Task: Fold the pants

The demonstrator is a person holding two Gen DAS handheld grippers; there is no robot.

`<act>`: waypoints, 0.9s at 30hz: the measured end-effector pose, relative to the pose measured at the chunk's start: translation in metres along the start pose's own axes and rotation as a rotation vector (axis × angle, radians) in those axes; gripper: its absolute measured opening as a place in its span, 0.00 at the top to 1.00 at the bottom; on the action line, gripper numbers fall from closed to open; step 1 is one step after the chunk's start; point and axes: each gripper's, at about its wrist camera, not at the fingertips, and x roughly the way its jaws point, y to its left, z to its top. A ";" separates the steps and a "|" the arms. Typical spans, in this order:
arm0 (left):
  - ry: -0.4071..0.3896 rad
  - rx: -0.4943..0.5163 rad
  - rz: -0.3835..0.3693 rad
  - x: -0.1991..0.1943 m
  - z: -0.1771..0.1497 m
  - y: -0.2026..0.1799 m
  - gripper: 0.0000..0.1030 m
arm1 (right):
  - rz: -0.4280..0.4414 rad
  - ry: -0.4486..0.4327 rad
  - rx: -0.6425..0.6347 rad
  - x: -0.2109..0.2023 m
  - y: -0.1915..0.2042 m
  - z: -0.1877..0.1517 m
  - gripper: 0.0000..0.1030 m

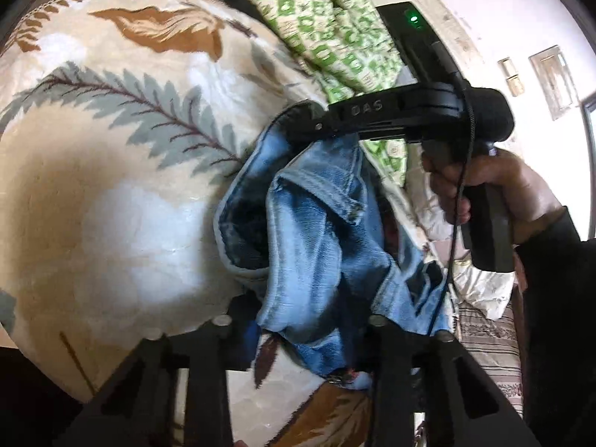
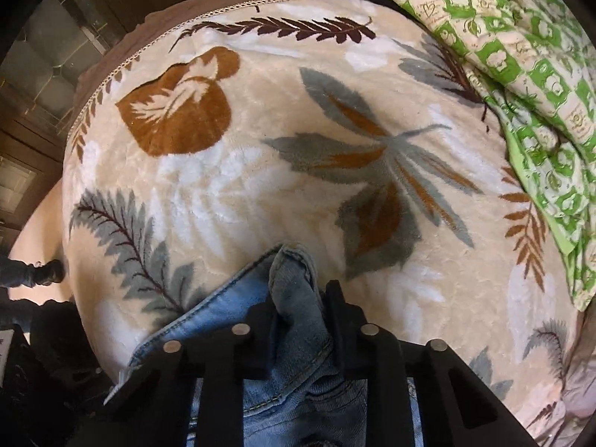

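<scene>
Light blue denim pants (image 1: pixel 316 246) lie bunched on a cream blanket with leaf prints (image 1: pixel 123 171). At the bottom of the left wrist view my left gripper (image 1: pixel 309 335) is shut on a fold of the denim, which fills the gap between its black fingers (image 1: pixel 378 339). My right gripper (image 1: pixel 298 126) comes in from the right, held by a hand (image 1: pixel 495 182), and pinches the far end of the pants. In the right wrist view the right gripper (image 2: pixel 301 309) points steeply down, shut on a hemmed edge of the pants (image 2: pixel 294 283) that sticks up between its fingers.
A green and white patterned quilt (image 2: pixel 521 59) is heaped along the blanket's far right side. The blanket's trimmed edge (image 2: pixel 100 85) drops off at the left toward dark wood furniture (image 2: pixel 33 85). Striped bedding (image 1: pixel 488 339) and a white wall (image 1: pixel 503 11) lie to the right.
</scene>
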 end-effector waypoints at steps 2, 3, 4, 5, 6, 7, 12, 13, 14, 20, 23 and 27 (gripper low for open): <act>-0.018 0.032 -0.013 -0.009 0.000 -0.002 0.70 | -0.009 -0.013 -0.009 -0.009 0.003 -0.002 0.79; -0.028 0.047 -0.015 -0.012 -0.001 -0.005 0.70 | -0.008 -0.024 -0.009 -0.014 0.003 -0.004 0.79; -0.036 0.060 -0.015 -0.015 -0.002 -0.007 0.70 | -0.007 -0.033 -0.008 -0.019 0.003 -0.005 0.80; -0.043 0.074 -0.018 -0.018 -0.003 -0.009 0.70 | -0.006 -0.044 -0.007 -0.025 0.002 -0.007 0.80; -0.050 0.088 -0.016 -0.019 -0.004 -0.012 0.70 | -0.005 -0.062 -0.004 -0.033 0.001 -0.010 0.80; -0.061 0.113 -0.011 -0.023 -0.006 -0.016 0.70 | -0.004 -0.076 -0.001 -0.039 0.001 -0.012 0.80; -0.107 0.271 0.007 -0.039 -0.017 -0.050 0.71 | 0.005 -0.180 0.028 -0.080 0.000 -0.039 0.81; -0.117 0.314 0.015 -0.044 -0.020 -0.060 0.71 | 0.007 -0.210 0.044 -0.091 -0.002 -0.048 0.81; -0.127 0.365 0.024 -0.048 -0.024 -0.072 0.71 | 0.015 -0.244 0.066 -0.104 -0.006 -0.059 0.81; -0.161 0.670 0.050 -0.059 -0.057 -0.145 0.71 | 0.036 -0.429 0.189 -0.168 -0.037 -0.136 0.81; -0.154 0.816 0.046 -0.055 -0.079 -0.183 0.72 | 0.043 -0.500 0.275 -0.192 -0.058 -0.186 0.81; -0.106 0.972 0.004 -0.040 -0.112 -0.220 0.72 | 0.062 -0.582 0.414 -0.204 -0.089 -0.264 0.81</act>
